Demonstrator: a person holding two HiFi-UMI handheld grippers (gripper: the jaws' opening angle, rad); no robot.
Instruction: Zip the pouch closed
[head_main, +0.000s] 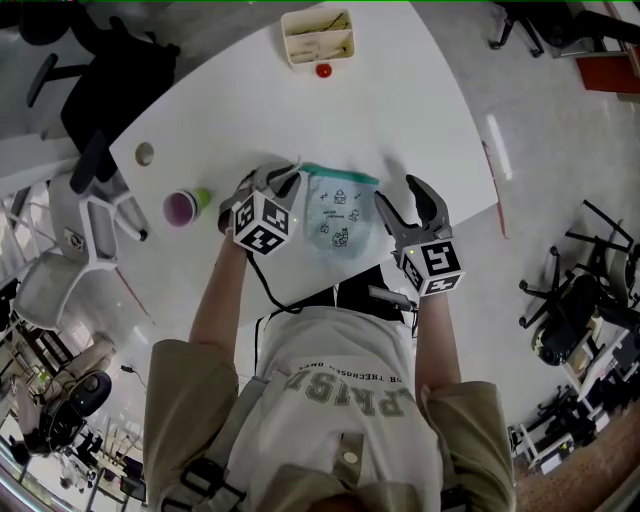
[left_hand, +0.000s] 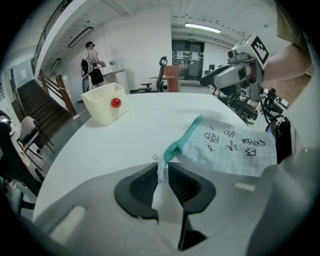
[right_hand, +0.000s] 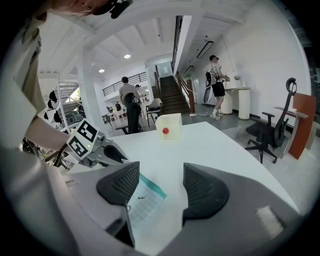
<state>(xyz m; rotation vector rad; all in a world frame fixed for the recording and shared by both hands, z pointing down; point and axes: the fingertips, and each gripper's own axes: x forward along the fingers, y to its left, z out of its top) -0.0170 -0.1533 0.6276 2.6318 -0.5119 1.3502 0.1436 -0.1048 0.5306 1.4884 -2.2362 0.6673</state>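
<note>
Okay, left tongs (left_hand: 162, 176) are pinched together on the white tab (left_hand: 160, 165) at the end of the teal zipper (left_hand: 181, 143), which looks like my handle for running it along. The pouch (head_main: 340, 215) lies flat on the table (head_main: 420, 110) between both tools. The right tongs (right_hand: 159, 186) stand apart at the pouch's opposite edge, gripping nothing. I reckon they should pin that side so the cloth doesn't drag.

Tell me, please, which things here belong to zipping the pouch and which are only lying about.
For the job: pouch; white tab at its zip end, pinched by the left gripper; right gripper, open near the pouch.
Lying about: beige box, red ball, purple round container, small green object.
</note>
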